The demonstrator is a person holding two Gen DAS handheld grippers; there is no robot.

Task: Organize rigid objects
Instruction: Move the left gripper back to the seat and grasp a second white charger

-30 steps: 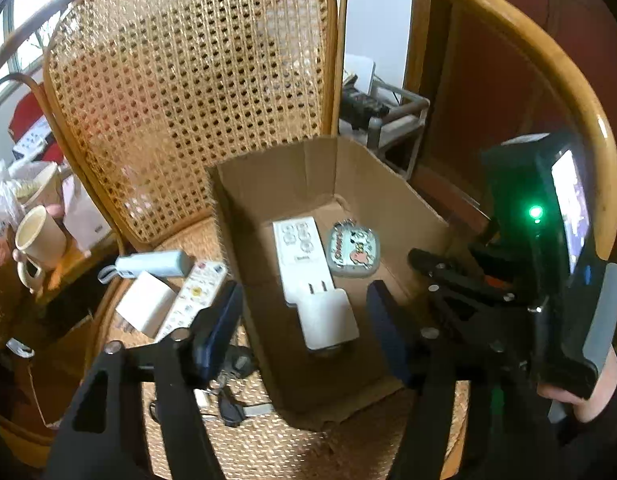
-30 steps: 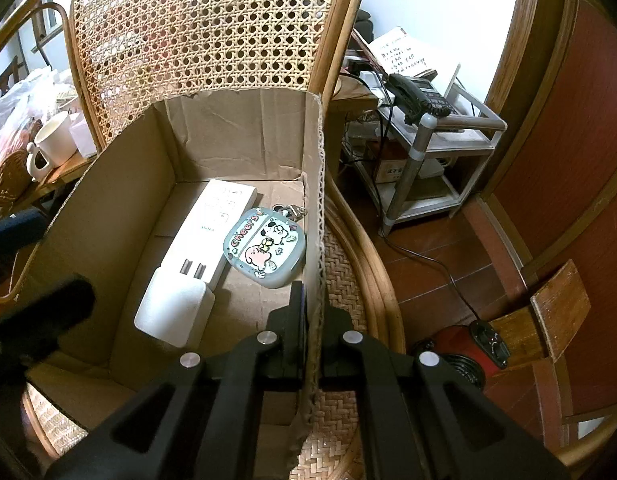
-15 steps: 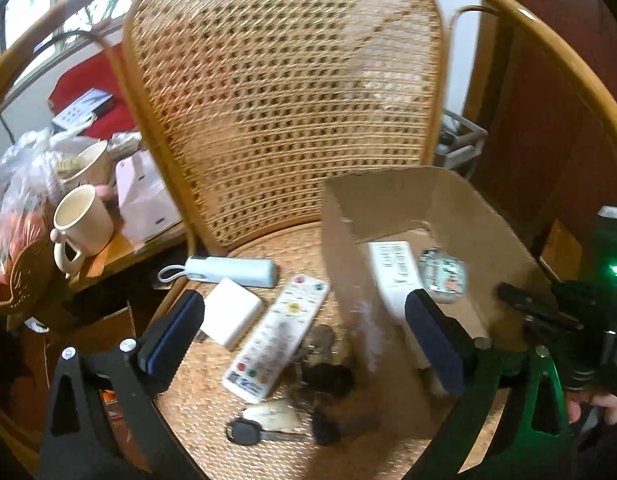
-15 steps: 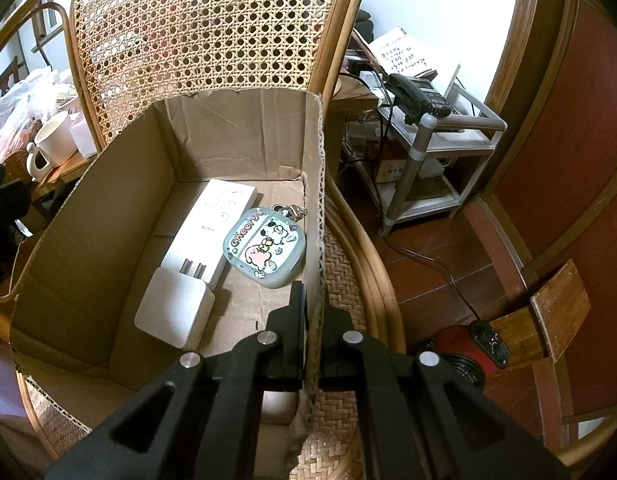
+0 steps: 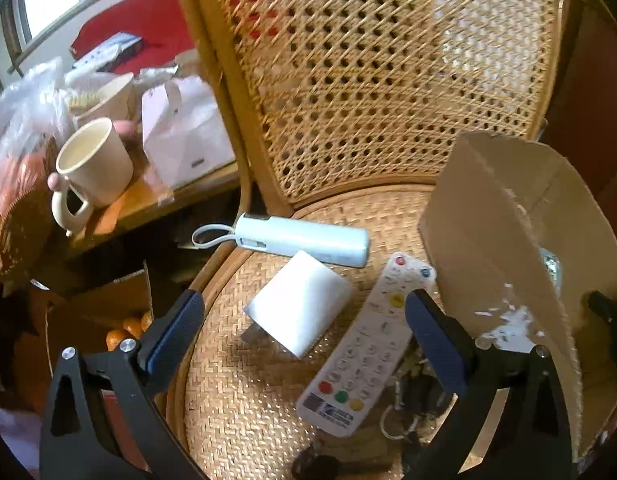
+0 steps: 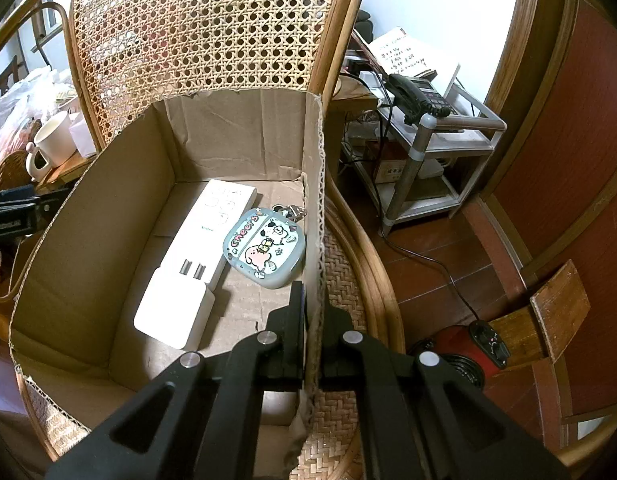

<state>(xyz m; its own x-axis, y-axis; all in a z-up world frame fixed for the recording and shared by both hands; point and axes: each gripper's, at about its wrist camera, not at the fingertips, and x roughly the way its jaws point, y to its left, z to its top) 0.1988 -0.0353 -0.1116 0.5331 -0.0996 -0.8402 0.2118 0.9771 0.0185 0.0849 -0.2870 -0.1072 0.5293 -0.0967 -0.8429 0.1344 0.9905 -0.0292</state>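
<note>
both look down, sharing box (image 5: pixel 504 248)

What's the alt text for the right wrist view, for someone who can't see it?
The right gripper is shut on the right wall of an open cardboard box sitting on a cane chair. Inside the box lie a white remote, a white charger with its prongs over the remote, and a teal cartoon case.

In the right wrist view, near the middle of the frame, the pale green cartoon case (image 6: pixel 264 250) carries the word "Cheers" in pink letters along its left half. Just left of it, the white remote (image 6: pixel 212 232) bears a small green brand mark reading "Midea". At upper right, the handwritten notepad (image 6: pixel 408 54) is too small to read. In the left wrist view, the label at the bottom end of the white TV remote (image 5: pixel 368 348) is too blurred to read.
</note>
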